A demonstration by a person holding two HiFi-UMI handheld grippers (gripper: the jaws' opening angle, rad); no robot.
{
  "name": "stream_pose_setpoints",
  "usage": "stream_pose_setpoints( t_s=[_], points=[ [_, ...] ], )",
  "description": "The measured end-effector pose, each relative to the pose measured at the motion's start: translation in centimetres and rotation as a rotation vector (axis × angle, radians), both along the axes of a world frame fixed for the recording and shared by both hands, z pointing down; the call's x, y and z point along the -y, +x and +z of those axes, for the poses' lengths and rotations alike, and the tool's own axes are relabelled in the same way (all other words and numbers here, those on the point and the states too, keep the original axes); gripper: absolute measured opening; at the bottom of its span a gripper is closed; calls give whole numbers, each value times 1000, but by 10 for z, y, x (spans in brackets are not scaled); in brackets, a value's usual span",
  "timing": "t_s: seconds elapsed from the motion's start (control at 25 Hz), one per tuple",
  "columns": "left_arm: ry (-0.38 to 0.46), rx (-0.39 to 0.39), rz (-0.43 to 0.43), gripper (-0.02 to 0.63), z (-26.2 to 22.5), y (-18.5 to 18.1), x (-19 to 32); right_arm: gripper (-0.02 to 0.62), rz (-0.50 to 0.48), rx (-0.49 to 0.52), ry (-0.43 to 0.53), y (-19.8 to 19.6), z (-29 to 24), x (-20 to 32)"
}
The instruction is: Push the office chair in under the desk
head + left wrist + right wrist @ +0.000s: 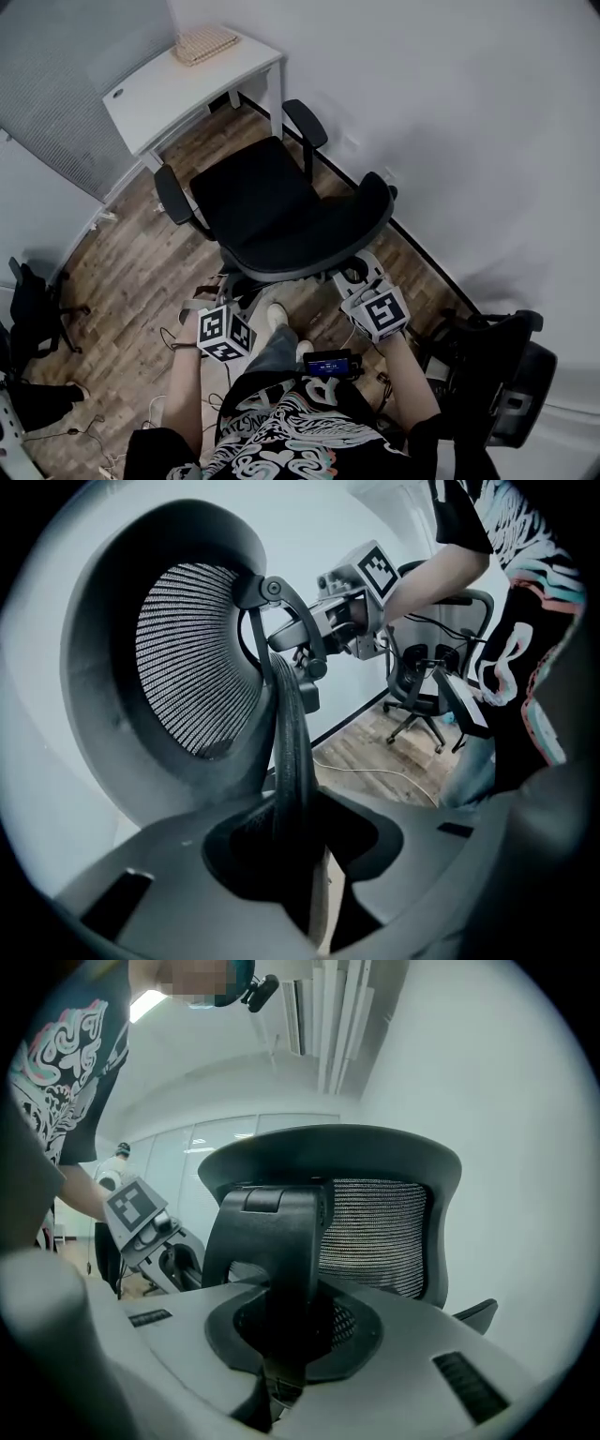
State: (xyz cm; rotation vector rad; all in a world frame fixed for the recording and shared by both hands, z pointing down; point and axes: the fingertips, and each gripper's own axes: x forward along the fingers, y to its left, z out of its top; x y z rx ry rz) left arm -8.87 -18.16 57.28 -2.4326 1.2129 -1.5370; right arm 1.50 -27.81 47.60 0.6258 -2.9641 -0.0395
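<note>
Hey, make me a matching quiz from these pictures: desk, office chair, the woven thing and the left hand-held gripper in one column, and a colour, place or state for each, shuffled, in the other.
Column one
1. desk
2. office chair
3. woven item
4. left hand-held gripper

Column two
A. black, standing in front of the desk
B. closed on the chair's backrest
C. white
D. beige, lying on the desk

Pairs: 1-C, 2-A, 3-D, 4-B
</note>
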Motion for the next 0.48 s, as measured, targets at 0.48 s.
stream_pose_setpoints(
  t_s=[0.48],
  points=[
    [89, 62, 52, 132, -1, -52, 12, 44, -47, -17, 2, -50, -2, 2]
  ],
)
